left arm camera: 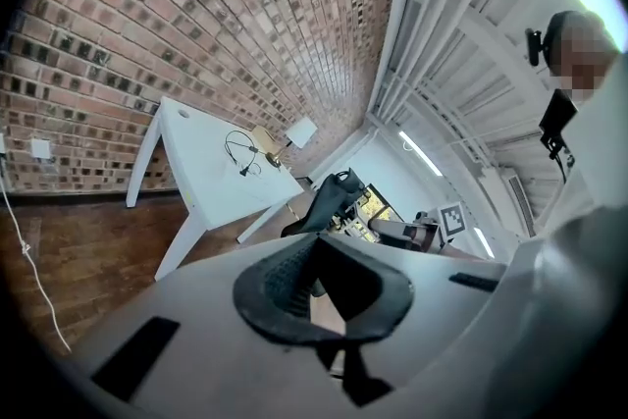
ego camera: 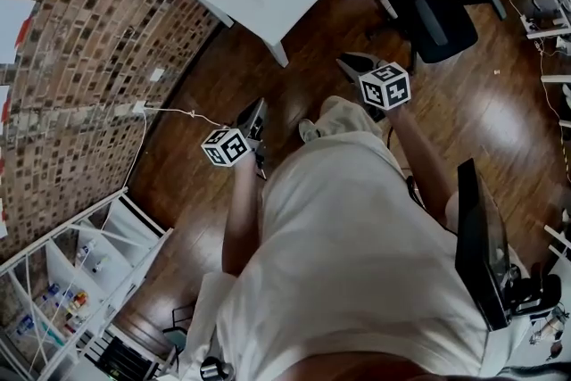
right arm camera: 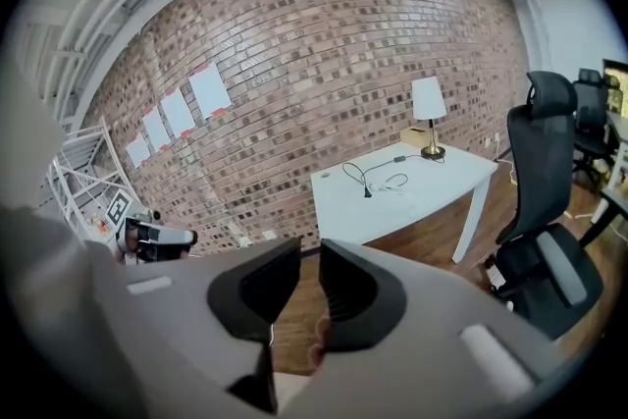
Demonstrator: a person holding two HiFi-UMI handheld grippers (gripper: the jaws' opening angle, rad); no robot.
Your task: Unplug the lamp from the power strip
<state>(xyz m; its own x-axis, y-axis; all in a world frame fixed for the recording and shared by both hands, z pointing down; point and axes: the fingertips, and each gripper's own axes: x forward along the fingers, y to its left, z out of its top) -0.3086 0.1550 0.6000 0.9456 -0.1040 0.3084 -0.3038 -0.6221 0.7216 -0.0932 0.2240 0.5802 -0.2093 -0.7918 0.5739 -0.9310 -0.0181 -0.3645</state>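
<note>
left gripper (left arm camera: 314,245): jaws pinched together, nothing held | right gripper (right arm camera: 310,255): narrow gap, nothing held either | lamp (right arm camera: 428,118): parked upright at the white tabletop's (right arm camera: 422,201) far end, well apart from both | cord (right arm camera: 378,180): looped beside it

Ahead of my jaws the desk (right arm camera: 432,201) stands against the wall (right arm camera: 294,74), lamp (right arm camera: 428,118) and cord (right arm camera: 378,180) on it; chair (right arm camera: 545,250) to its right, shelving (right arm camera: 83,177) far left.

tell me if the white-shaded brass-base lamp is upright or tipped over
Upright: the white-shaded lamp stands straight on its brass base on the white table.
</note>
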